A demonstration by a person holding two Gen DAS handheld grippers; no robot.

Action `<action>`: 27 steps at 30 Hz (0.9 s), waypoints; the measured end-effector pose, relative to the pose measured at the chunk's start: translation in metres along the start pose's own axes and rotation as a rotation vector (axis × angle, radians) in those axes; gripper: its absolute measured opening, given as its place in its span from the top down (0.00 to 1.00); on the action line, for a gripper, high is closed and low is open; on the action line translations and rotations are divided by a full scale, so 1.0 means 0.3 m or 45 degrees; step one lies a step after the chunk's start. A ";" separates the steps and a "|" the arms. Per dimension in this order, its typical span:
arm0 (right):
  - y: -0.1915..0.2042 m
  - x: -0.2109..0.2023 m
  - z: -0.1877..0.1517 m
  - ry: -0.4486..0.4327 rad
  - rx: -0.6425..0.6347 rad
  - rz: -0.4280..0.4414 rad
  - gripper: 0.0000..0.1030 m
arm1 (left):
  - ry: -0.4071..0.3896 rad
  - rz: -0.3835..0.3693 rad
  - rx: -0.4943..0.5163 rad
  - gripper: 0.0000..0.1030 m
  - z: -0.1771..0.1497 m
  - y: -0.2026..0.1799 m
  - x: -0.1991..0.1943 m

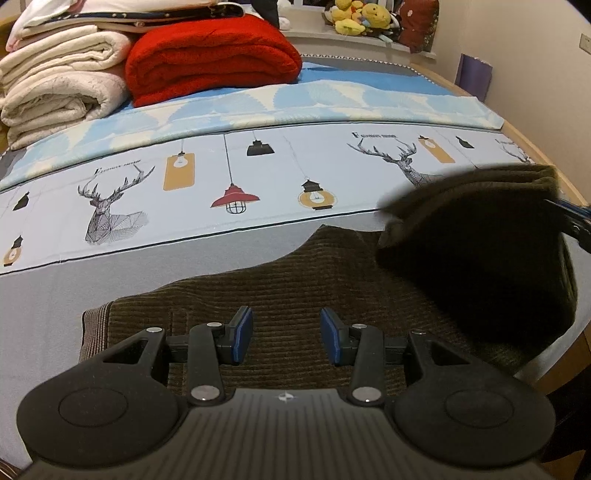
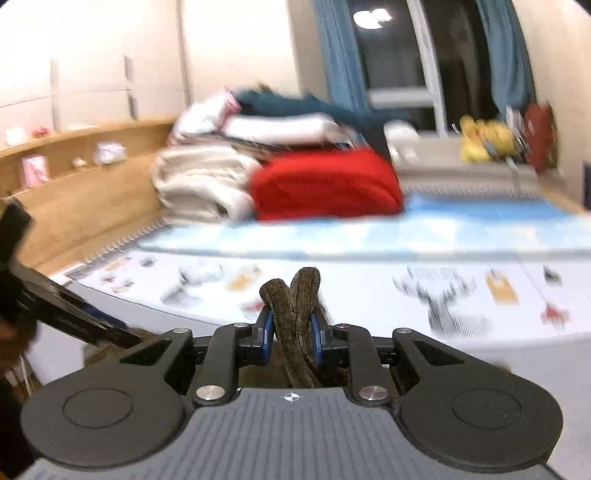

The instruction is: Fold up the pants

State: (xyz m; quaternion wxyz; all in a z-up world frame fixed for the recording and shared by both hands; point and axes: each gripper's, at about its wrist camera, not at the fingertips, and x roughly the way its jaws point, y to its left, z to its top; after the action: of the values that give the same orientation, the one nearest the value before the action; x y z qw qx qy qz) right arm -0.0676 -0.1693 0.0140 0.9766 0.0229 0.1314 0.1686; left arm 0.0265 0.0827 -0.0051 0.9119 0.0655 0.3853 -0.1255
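Observation:
Dark olive corduroy pants (image 1: pixel 303 280) lie on the grey sheet near the bed's front edge, ribbed waistband at the left. My left gripper (image 1: pixel 286 338) is open just above the cloth, holding nothing. At the right of the left wrist view the pants' other end (image 1: pixel 480 229) is lifted in the air, with the right gripper's fingers (image 1: pixel 570 218) at its far side. In the right wrist view my right gripper (image 2: pixel 291 330) is shut on a bunched fold of the pants (image 2: pixel 295 295), raised above the bed.
The bed (image 1: pixel 110 258) has a deer-and-lamp printed sheet. Folded cream blankets (image 1: pixel 55 85) and a red blanket (image 1: pixel 214 55) are stacked at the back left. Plush toys (image 1: pixel 358 16) sit on the windowsill. The wooden bed frame (image 1: pixel 576 192) runs along the right edge.

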 end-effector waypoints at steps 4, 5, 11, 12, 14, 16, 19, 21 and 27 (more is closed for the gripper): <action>0.148 0.093 -0.113 0.257 -0.271 0.133 0.77 | 0.011 0.003 0.003 0.56 0.002 -0.005 0.008; 0.175 0.149 -0.168 0.416 -0.298 0.163 0.75 | 0.013 0.003 0.002 0.56 0.003 -0.008 0.010; 0.282 0.188 -0.320 0.652 -0.619 0.248 0.67 | 0.020 -0.015 0.022 0.56 0.011 -0.042 0.024; 0.233 0.165 -0.266 0.600 -0.455 0.272 0.68 | 0.019 -0.019 0.030 0.56 0.014 -0.048 0.028; 0.131 0.127 -0.194 0.508 -0.248 0.217 0.66 | 0.023 -0.022 0.038 0.56 0.019 -0.062 0.036; 0.017 0.095 -0.153 0.444 -0.103 0.076 0.65 | 0.027 -0.032 0.042 0.56 0.025 -0.080 0.044; -0.142 0.073 -0.168 0.471 0.081 -0.179 0.65 | 0.038 -0.064 0.072 0.56 0.031 -0.126 0.062; -0.231 0.060 -0.212 0.559 0.160 -0.325 0.65 | 0.057 -0.093 0.097 0.56 0.031 -0.166 0.080; -0.305 0.076 -0.342 0.810 0.139 -0.470 0.69 | 0.149 -0.204 0.229 0.56 -0.013 -0.315 0.152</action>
State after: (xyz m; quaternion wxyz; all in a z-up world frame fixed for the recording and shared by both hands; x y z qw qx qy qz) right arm -0.0445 -0.2477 -0.0986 0.8983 -0.0026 0.4390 -0.0188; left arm 0.0279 -0.0153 -0.0427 0.8654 0.1233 0.4290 -0.2279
